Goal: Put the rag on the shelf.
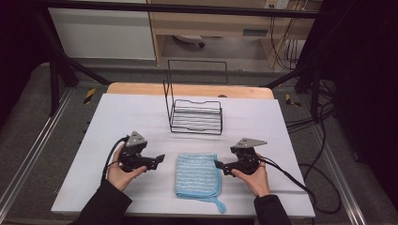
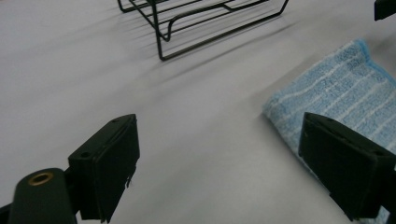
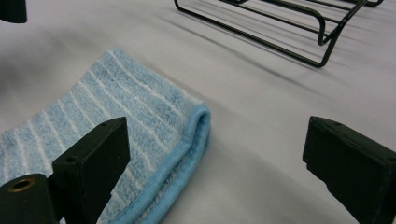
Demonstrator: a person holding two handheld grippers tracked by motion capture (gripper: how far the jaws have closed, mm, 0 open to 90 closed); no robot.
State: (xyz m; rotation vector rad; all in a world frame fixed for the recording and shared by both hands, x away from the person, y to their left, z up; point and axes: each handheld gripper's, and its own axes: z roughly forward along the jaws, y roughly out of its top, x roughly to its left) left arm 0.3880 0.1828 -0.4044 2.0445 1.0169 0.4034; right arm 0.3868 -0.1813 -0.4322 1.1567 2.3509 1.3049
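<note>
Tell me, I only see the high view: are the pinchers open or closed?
Observer: Both are open. In the left gripper view, the left gripper has its jaws wide apart with bare table between them.
Operator: Is the other one holding the towel?
Observer: No. In the right gripper view, the right gripper is open around the blue towel's folded corner, gripping nothing.
Operator: Is the towel just one layer?
Observer: No. The right gripper view shows its edge doubled over, so it is folded.
Operator: Is anything in the wire rack?
Observer: The part of the wire rack seen up close holds nothing.
</note>
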